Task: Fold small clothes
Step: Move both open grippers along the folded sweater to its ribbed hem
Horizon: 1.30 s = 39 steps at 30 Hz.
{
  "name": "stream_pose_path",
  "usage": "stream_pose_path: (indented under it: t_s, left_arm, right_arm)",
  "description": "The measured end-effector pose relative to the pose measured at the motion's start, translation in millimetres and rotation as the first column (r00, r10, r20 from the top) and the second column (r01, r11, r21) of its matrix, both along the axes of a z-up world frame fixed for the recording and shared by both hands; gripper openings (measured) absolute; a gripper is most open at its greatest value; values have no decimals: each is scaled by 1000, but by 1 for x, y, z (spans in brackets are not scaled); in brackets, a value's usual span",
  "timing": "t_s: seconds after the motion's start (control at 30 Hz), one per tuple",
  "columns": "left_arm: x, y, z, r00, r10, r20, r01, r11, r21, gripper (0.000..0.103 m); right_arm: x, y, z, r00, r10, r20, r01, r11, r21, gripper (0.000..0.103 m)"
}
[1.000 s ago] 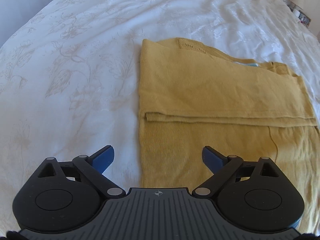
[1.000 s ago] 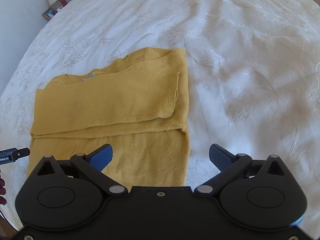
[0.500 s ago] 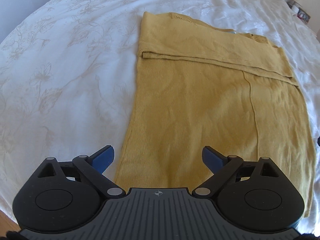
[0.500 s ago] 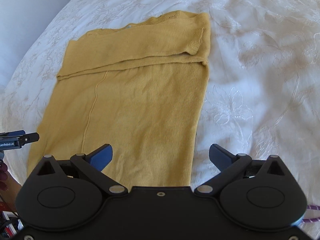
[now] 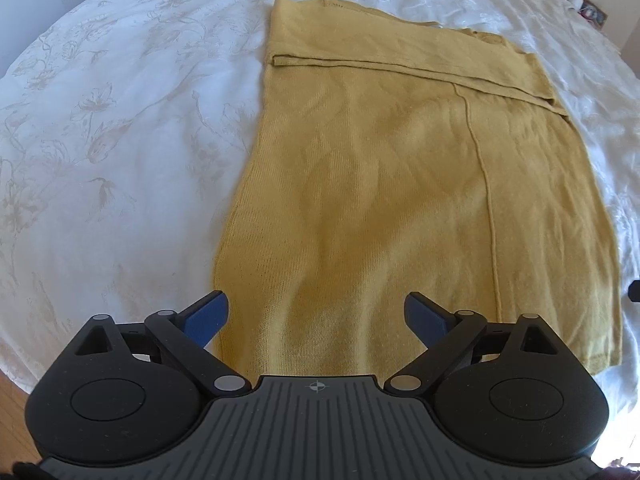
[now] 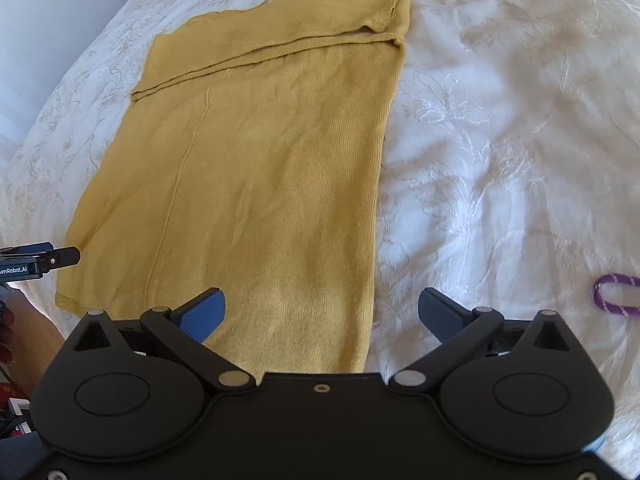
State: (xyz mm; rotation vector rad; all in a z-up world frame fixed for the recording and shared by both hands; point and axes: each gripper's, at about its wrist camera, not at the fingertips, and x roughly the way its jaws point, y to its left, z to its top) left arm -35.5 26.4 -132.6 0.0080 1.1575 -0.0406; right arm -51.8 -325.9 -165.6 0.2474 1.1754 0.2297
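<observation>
Mustard-yellow knit garment (image 5: 384,184) lies flat on white bedspread (image 5: 120,128), long axis running away from both cams. Fine rib knit, soft, a few shallow ripples in the lower half. Shape approx. a long rectangle, widening slightly toward near hem. Far end has a folded-over band (image 5: 392,40) lying across the width, w/ a raised edge line. One thin lengthwise seam (image 5: 486,184) runs down the body, nearer the R side in L wrist view; same seam (image 6: 176,184) sits nearer the L side in R wrist view. Near hem corner (image 6: 66,300) shows a narrow finished edge close to bed's edge.

Bedspread: white, glossy, embossed floral pattern, lightly creased, esp. R of the garment (image 6: 500,128).

L gripper (image 5: 316,316): jaws spread wide, blue pads (image 5: 204,316), nothing between them; hovers over garment's near L portion, L pad by the cloth's L edge. Contact w/ cloth can't be told.

R gripper (image 6: 320,312): jaws also spread wide, empty; L pad (image 6: 202,312) over cloth, R pad (image 6: 440,312) over bare bedspread, so it straddles garment's R edge.

Purple braided cord loop (image 6: 616,294) on bedspread, well R of the garment. L gripper's black tip (image 6: 52,258) visible at the frame's L edge in R wrist view, near the hem corner.
</observation>
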Motion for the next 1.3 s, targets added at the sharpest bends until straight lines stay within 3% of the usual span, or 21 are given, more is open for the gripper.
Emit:
stream_pose_path:
  t_s: [0.17, 0.27, 0.73, 1.0, 1.3]
  left_arm:
    - [-10, 5, -2, 998, -61, 16, 61, 998, -8, 96]
    - [-17, 10, -2, 997, -66, 36, 67, 998, -19, 96]
    - [-34, 41, -19, 996, -83, 41, 85, 996, -41, 96]
    - [-30, 71, -15, 997, -1, 82, 7, 997, -74, 96]
    - [-26, 95, -20, 991, 117, 63, -110, 989, -103, 96]
  right_arm:
    - [-19, 4, -5, 997, -71, -23, 71, 997, 9, 102]
    - [-26, 6, -7, 994, -104, -35, 105, 993, 44, 102]
    - [-39, 26, -12, 986, -162, -33, 163, 986, 41, 102]
    - [-44, 32, -14, 981, -191, -43, 193, 980, 42, 102]
    - [-40, 43, -8, 982, -186, -29, 188, 981, 48, 102]
